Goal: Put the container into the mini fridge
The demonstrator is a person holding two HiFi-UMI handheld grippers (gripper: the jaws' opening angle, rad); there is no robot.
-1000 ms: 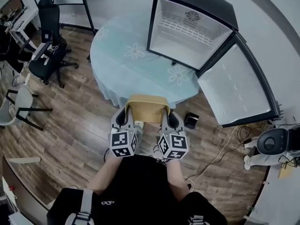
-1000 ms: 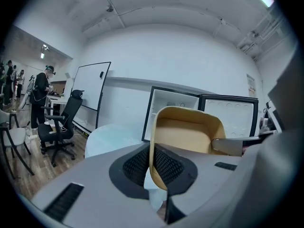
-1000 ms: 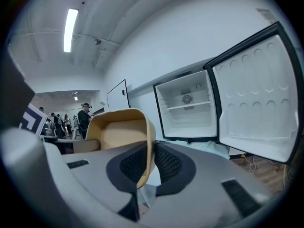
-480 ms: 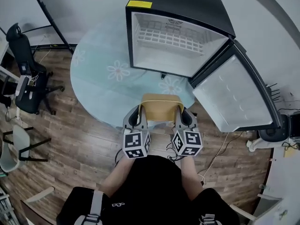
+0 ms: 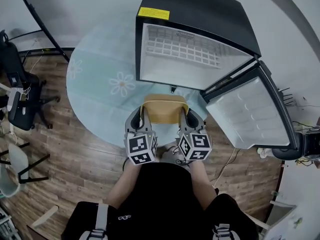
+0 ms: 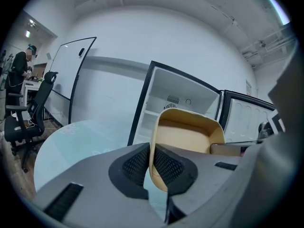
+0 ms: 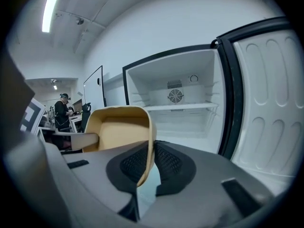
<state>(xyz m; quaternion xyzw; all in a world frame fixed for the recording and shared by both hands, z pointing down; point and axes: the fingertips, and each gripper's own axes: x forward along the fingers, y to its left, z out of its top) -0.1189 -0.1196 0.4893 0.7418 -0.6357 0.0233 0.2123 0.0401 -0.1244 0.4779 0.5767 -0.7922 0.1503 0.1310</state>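
Task was part done. The tan container (image 5: 165, 109) was off the table (image 5: 97, 84) and carried between both tools over the table's near edge, just in front of the mini fridge (image 5: 200, 29).

- Left gripper (image 6: 152, 161): pads pinched on the container's left wall.
- Right gripper (image 7: 151, 161): pads pinched on its right wall.
- The container looked empty and its open side faced up.
- The fridge stood on the table with its door (image 5: 247, 115) swung wide to the right. The white inside looked bare except for a wire shelf (image 5: 182, 45).

Judgement: pick-up and approach were done and the opening was clear. Left to do: carry the container forward through the opening, set it on the fridge floor or shelf, and release both grips. The container had not yet crossed the fridge's front edge.
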